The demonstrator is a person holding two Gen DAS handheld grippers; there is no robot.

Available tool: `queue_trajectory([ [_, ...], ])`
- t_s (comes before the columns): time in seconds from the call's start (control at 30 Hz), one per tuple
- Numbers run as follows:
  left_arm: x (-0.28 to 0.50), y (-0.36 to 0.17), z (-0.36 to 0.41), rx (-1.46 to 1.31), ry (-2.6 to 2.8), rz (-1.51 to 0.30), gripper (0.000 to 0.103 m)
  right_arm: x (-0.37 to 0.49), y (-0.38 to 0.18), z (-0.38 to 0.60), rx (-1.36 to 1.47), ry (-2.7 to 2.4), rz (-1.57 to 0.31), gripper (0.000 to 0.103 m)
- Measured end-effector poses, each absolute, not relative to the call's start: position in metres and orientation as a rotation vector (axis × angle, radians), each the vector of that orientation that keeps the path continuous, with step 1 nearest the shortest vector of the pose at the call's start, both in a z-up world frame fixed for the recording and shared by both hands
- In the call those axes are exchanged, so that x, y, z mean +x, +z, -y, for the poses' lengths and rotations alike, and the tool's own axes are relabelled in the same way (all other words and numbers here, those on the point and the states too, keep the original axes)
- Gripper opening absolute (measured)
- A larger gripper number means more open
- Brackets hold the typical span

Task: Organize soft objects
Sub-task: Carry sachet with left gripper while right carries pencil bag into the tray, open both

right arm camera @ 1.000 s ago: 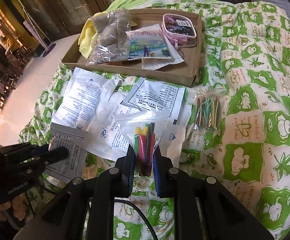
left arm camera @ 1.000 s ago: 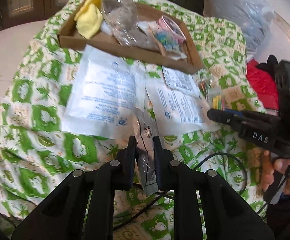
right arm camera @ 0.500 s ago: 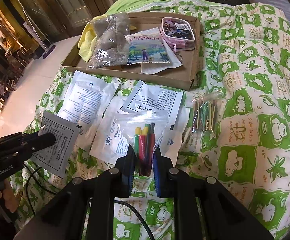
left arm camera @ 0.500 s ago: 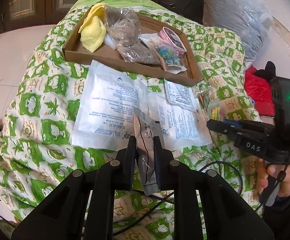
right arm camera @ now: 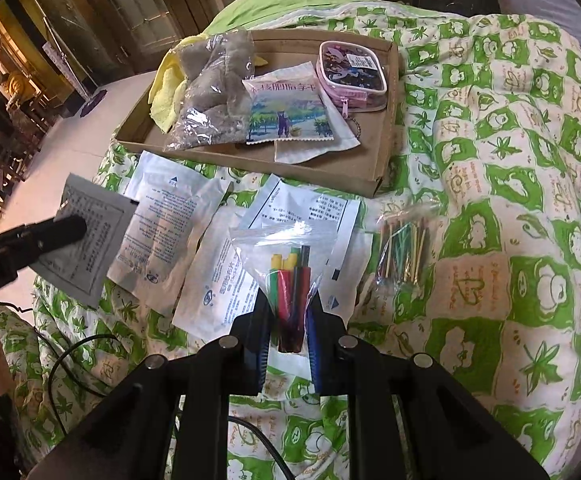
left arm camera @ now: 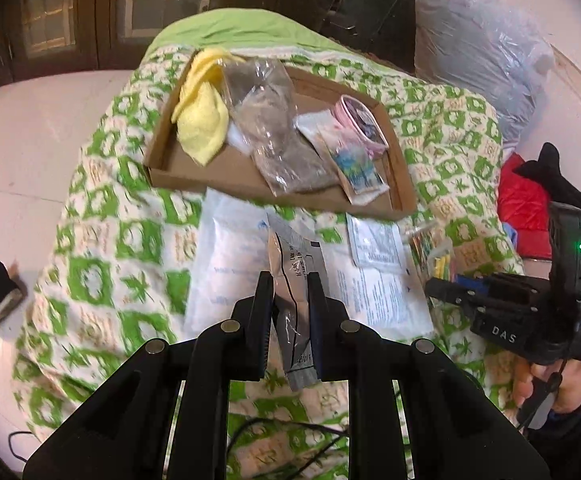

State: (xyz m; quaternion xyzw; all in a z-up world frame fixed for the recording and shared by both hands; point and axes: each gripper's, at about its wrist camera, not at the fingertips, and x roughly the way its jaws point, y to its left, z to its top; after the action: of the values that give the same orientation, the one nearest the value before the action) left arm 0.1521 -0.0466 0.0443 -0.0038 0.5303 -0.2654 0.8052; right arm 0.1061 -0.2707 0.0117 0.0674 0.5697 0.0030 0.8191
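Note:
My left gripper [left arm camera: 289, 284] is shut on a flat grey printed sachet [left arm camera: 295, 280], held above the quilt; the same sachet [right arm camera: 88, 236] shows at the left in the right wrist view. My right gripper [right arm camera: 289, 300] is shut on a clear zip bag of coloured sticks [right arm camera: 288, 276], low over the white packets [right arm camera: 158, 220]. Behind them lies a cardboard tray [right arm camera: 374, 176] holding a yellow cloth [left arm camera: 202, 128], a bagged grey plush [right arm camera: 210, 100], a picture sachet [right arm camera: 286, 114] and a pink pouch [right arm camera: 352, 68].
A green-and-white quilt [right arm camera: 510, 160] covers the bed. A clear bag of thin sticks [right arm camera: 404, 248] lies right of the packets. Black cable [right arm camera: 70, 360] runs over the near quilt. A large plastic bag [left arm camera: 478, 52] and red cloth [left arm camera: 524, 204] sit at the right.
My left gripper has risen and drawn back with the grey sachet, so tray and packets look further away. The right gripper has stayed put with its bag.

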Motion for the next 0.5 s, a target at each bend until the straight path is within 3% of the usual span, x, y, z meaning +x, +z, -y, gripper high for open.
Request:
queue_trajectory([
  [0.5,0.197,0.087,0.075,0.164,-0.425,-0.958,0.015,0.151,0.063,0.272,0.111,-0.031,-1.106,0.013],
])
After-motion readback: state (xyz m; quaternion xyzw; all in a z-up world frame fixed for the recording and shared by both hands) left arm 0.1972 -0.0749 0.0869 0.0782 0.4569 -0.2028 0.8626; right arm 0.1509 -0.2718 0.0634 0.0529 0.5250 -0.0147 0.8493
